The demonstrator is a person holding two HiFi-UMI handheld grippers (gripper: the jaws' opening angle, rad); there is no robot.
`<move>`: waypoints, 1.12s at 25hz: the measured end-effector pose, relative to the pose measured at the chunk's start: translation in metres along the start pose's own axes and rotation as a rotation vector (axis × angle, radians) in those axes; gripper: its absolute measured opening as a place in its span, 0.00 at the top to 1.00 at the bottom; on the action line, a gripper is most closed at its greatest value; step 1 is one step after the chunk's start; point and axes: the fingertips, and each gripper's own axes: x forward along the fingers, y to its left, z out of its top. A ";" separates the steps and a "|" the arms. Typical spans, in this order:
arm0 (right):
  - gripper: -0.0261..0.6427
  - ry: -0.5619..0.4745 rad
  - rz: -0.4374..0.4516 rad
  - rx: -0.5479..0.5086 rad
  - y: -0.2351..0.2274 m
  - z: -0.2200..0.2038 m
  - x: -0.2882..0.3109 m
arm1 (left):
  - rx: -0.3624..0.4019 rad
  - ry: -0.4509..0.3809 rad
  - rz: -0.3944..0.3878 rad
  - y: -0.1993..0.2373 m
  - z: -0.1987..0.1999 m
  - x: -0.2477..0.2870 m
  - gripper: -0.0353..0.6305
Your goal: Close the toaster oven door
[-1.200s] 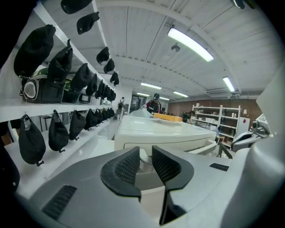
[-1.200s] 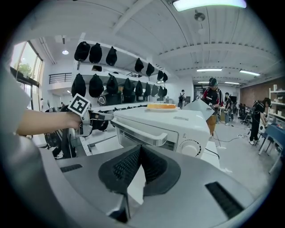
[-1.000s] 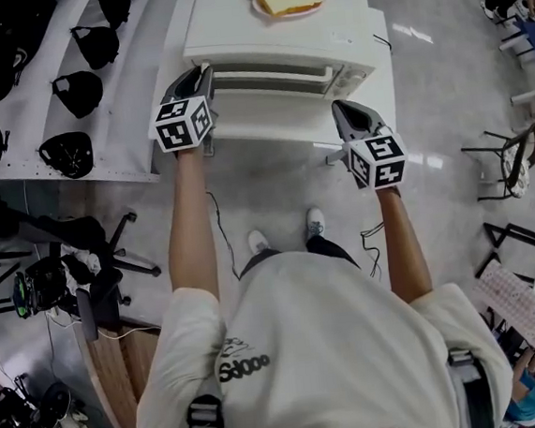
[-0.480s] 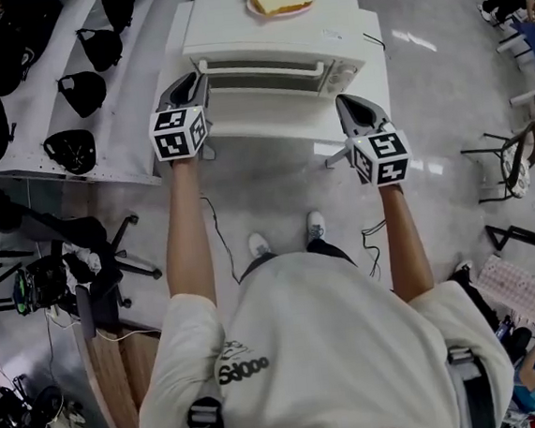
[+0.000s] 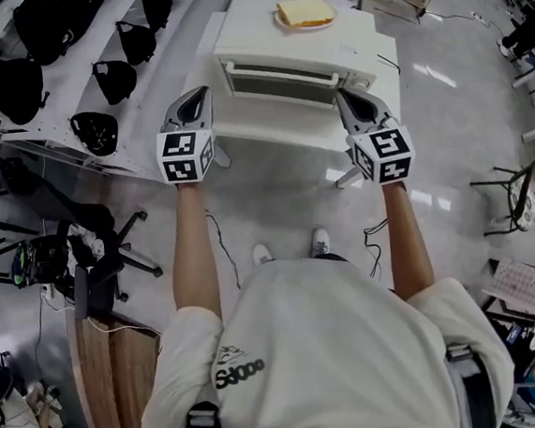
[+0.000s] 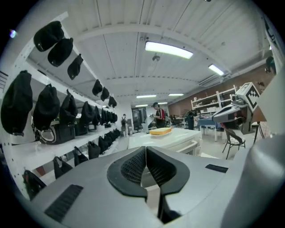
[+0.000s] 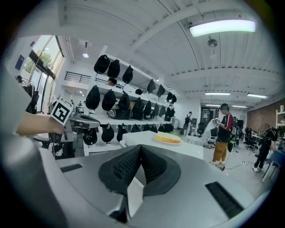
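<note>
The white toaster oven (image 5: 290,41) stands on a white table (image 5: 268,122), and its door (image 5: 281,78) is up flat against the front, handle across the top. On the oven's roof a slice of toast (image 5: 305,12) lies on a plate. My left gripper (image 5: 201,94) hovers off the oven's front left corner, shut and holding nothing. My right gripper (image 5: 343,94) is by the front right corner, also shut and holding nothing. In the left gripper view the pads (image 6: 133,165) meet, with the toast (image 6: 160,131) beyond. The right gripper view shows closed pads (image 7: 127,167).
Shelves with black bags (image 5: 11,87) run along the left. A black office chair (image 5: 82,245) stands at lower left, folding chairs (image 5: 515,194) at right. A cable (image 5: 222,250) trails on the floor by the person's feet. A person (image 7: 221,131) stands behind the table.
The oven door has swung up from half open to closed. Both grippers have drawn back a little from the oven front, and the head view has shifted.
</note>
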 end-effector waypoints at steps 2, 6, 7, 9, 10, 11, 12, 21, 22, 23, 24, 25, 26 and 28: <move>0.95 -0.027 0.024 -0.020 0.006 0.016 -0.002 | 0.028 -0.023 0.010 -0.001 0.015 -0.015 0.92; 0.95 -0.073 0.079 -0.069 0.022 0.046 -0.004 | 0.075 -0.070 0.034 -0.003 0.044 -0.043 0.92; 0.95 -0.085 0.089 -0.084 0.026 0.053 -0.005 | 0.086 -0.082 0.040 -0.003 0.052 -0.050 0.92; 0.95 -0.107 0.103 -0.109 0.032 0.066 -0.006 | 0.108 -0.106 0.044 -0.006 0.066 -0.061 0.92; 0.95 -0.116 0.109 -0.118 0.035 0.072 -0.008 | 0.119 -0.115 0.043 -0.008 0.073 -0.067 0.92; 0.95 -0.126 0.114 -0.126 0.038 0.077 -0.009 | 0.130 -0.122 0.041 -0.011 0.078 -0.072 0.92; 0.95 -0.135 0.118 -0.133 0.040 0.082 -0.010 | 0.139 -0.128 0.037 -0.014 0.083 -0.076 0.92; 0.95 -0.168 0.135 -0.209 0.053 0.108 -0.019 | 0.176 -0.153 0.006 -0.033 0.102 -0.095 0.92; 0.95 -0.166 0.137 -0.215 0.055 0.108 -0.020 | 0.177 -0.152 0.004 -0.034 0.103 -0.096 0.91; 0.95 -0.164 0.138 -0.221 0.056 0.108 -0.020 | 0.178 -0.151 0.002 -0.035 0.103 -0.097 0.91; 0.95 -0.161 0.138 -0.226 0.057 0.108 -0.020 | 0.178 -0.150 0.001 -0.036 0.104 -0.098 0.91; 0.95 -0.159 0.138 -0.230 0.058 0.108 -0.019 | 0.179 -0.150 -0.001 -0.036 0.104 -0.099 0.92; 0.95 -0.158 0.138 -0.231 0.058 0.108 -0.019 | 0.181 -0.151 -0.003 -0.037 0.106 -0.100 0.91; 0.95 -0.159 0.136 -0.230 0.060 0.109 -0.018 | 0.184 -0.156 -0.007 -0.038 0.107 -0.102 0.91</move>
